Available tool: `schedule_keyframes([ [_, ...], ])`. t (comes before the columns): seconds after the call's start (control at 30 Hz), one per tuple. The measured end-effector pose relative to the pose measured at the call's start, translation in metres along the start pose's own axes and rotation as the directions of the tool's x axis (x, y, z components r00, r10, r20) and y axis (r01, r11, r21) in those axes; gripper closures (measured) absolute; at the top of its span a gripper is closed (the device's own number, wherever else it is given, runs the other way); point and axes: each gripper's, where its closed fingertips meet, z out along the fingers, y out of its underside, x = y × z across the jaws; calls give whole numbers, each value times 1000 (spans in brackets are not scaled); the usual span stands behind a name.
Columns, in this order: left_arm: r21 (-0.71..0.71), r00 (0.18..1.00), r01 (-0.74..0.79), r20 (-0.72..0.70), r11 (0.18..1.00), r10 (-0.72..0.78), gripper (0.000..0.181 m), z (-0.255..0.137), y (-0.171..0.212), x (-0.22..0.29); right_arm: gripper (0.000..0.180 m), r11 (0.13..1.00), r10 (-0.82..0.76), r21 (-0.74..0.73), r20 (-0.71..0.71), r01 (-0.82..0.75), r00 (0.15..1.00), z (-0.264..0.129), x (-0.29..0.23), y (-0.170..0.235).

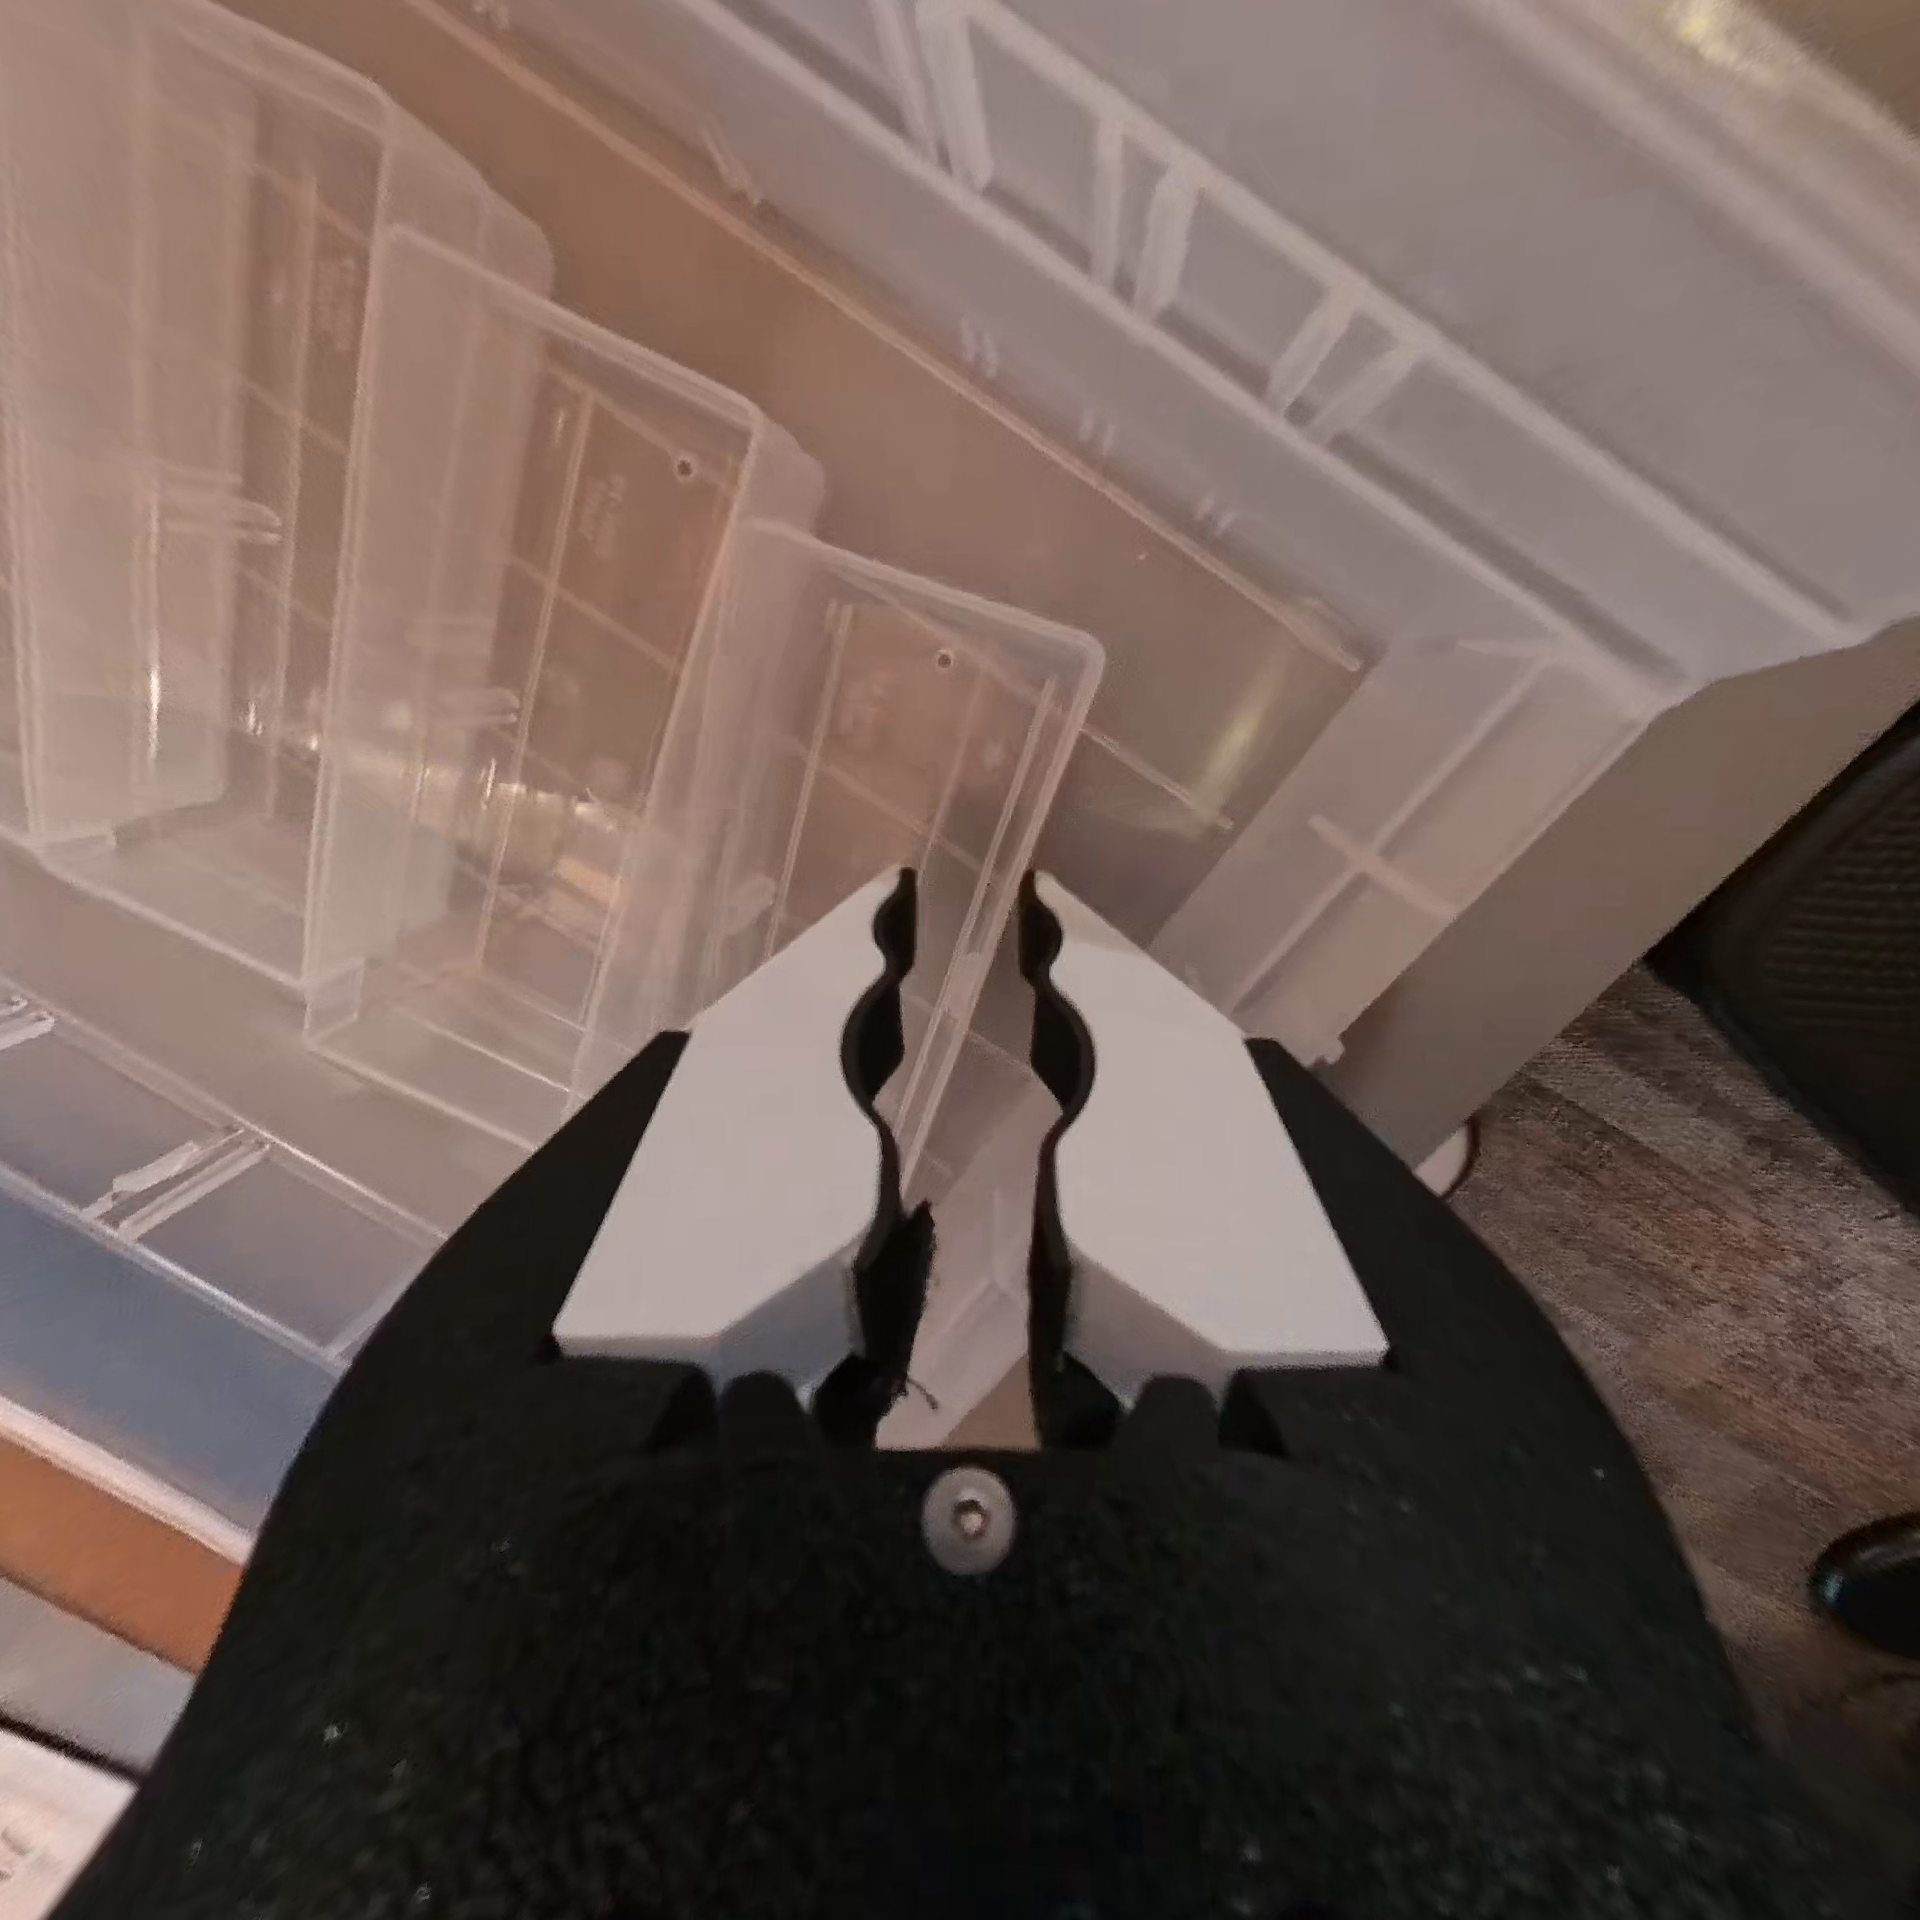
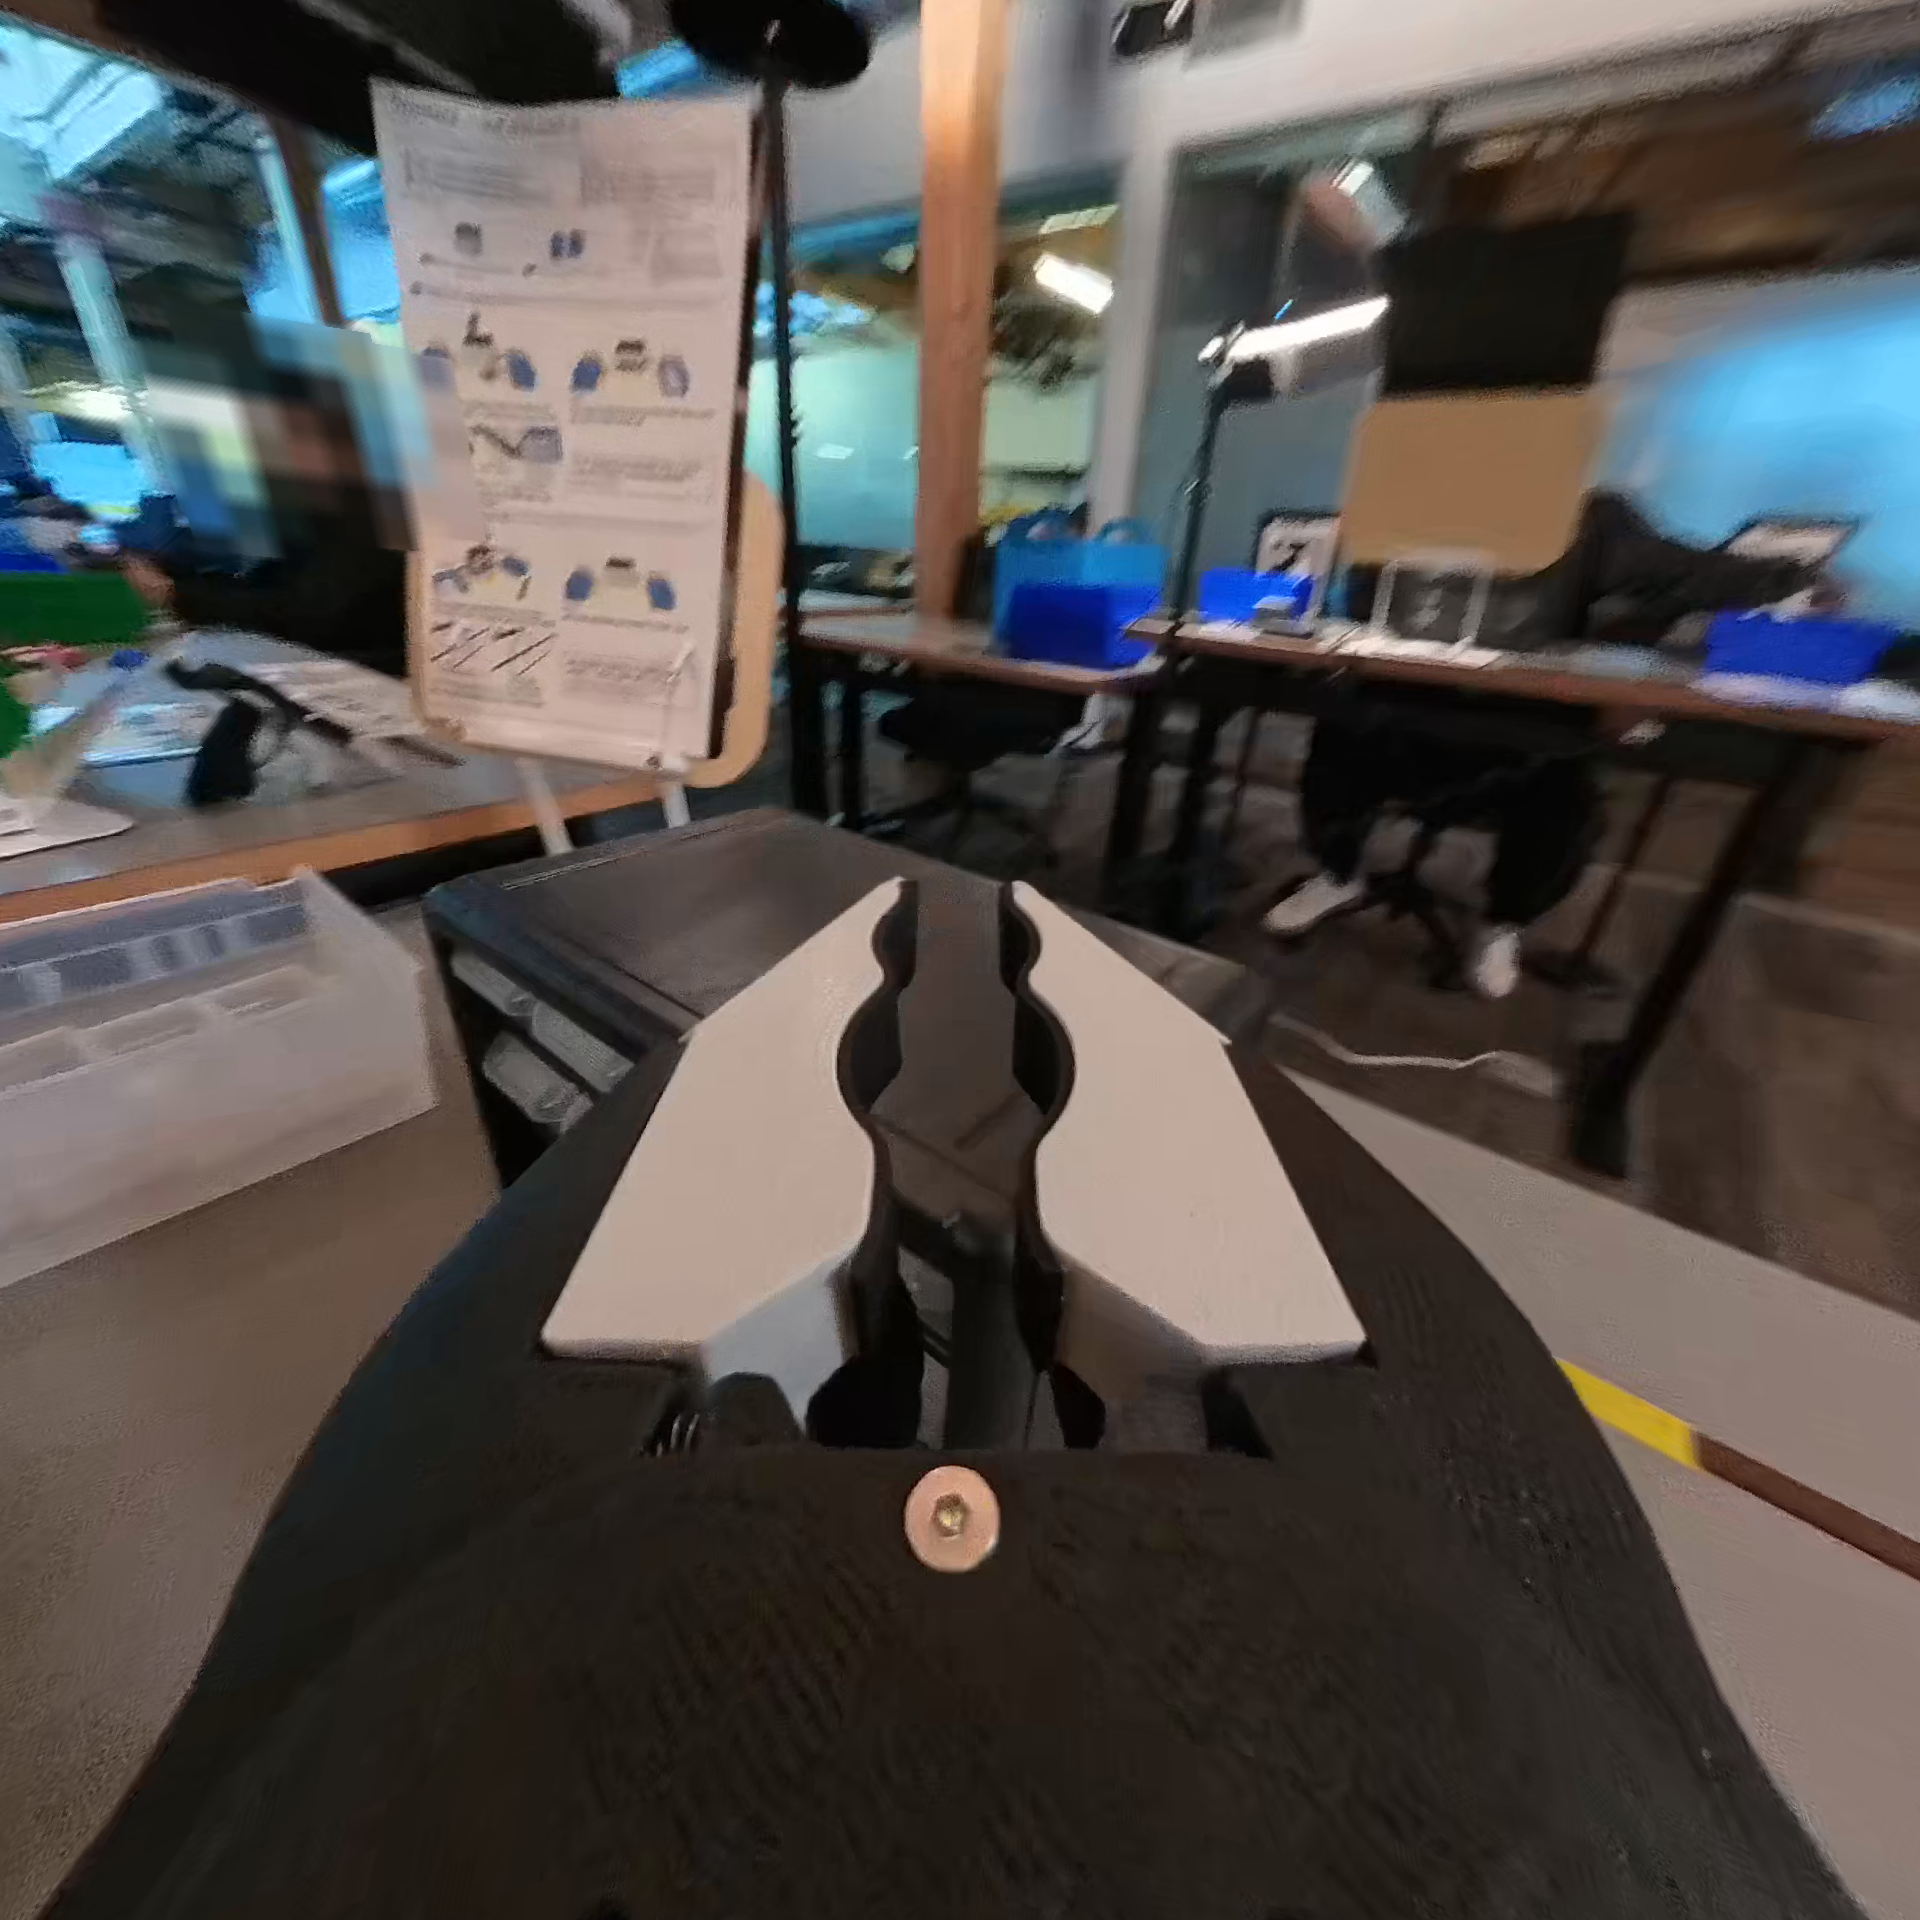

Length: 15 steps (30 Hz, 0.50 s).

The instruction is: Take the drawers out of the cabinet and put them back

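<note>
In the left wrist view, three clear plastic drawers lie side by side in a large translucent bin (image 1: 1455,520). My left gripper (image 1: 971,883) is shut on the side wall of the nearest drawer (image 1: 935,727), and the wall runs between its fingers. The other two drawers (image 1: 540,623) (image 1: 187,468) lie to the left. In the right wrist view, my right gripper (image 2: 958,894) is just above the top of the black cabinet (image 2: 665,914). Its jaws stand a narrow gap apart with nothing between them. Clear drawers (image 2: 540,1039) sit in the cabinet's front, which faces left.
The bin (image 2: 187,1039) stands left of the cabinet on the grey table (image 2: 208,1455). A clipboard with an instruction sheet (image 2: 571,416) stands behind the cabinet. Yellow tape (image 2: 1621,1423) marks the table's right edge. Other tables and a seated person are farther back. A dark chair (image 1: 1818,914) stands on the floor.
</note>
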Motion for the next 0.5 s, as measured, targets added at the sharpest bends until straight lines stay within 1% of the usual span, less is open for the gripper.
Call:
schedule_keyframes([
  [0.03, -13, 1000, -13, 8, 1000, 13, 167, 0, 1, -1, 168, 999, 26, -28, 41, -25, 999, 10, 0, 3],
  [0.07, -32, 1000, -22, 9, 999, 23, 175, 1, 4, -1, 169, 998, 45, -40, 75, -42, 996, 18, 0, 5],
  [0.1, -41, 1000, -24, 10, 999, 24, 177, 2, 4, -1, 170, 996, 64, -63, 110, -58, 992, 24, -2, 9],
  [0.17, -55, 999, -35, 18, 998, 36, 178, 0, 5, 0, 173, 987, 80, -155, 182, -52, 980, 29, -11, 23],
  [0.2, -53, 998, -55, 36, 997, 57, 178, -3, 4, -1, 172, 982, 74, -185, 188, -39, 979, 31, -12, 28],
  [0.23, -56, 996, -62, 58, 996, 66, 178, -9, 4, -2, 174, 982, 57, -188, 183, -22, 981, 32, -11, 29],
  [0.3, -62, 990, -39, 130, 997, 47, 179, -28, 2, -9, 175, 984, 34, -181, 189, 0, 981, 34, -11, 29],
  [0.33, -47, 982, -16, 187, 999, 24, 179, -42, -4, -14, 175, 983, 31, -181, 189, 4, 982, 35, -9, 29],
  [0.37, -14, 964, 8, 264, 1000, -4, 180, -59, -14, -23, 177, 983, 25, -183, 187, 10, 982, 36, -7, 30],
  [0.4, 23, 957, 29, 289, 999, -35, 180, -75, -27, -23, 176, 982, 30, -187, 190, 7, 981, 38, -5, 30],
  [0.43, 82, 947, 33, 317, 996, -58, 181, -91, -46, -22, 176, 983, 37, -184, 197, 0, 980, 40, -5, 28],
  [0.47, 149, 940, 5, 338, 989, -55, 181, -104, -71, -18, 176, 985, 38, -175, 204, -1, 978, 41, -5, 27],
  [0.5, 217, 944, -16, 325, 976, -57, 181, -113, -100, -8, 175, 987, 42, -163, 214, -7, 976, 42, -6, 27],
])
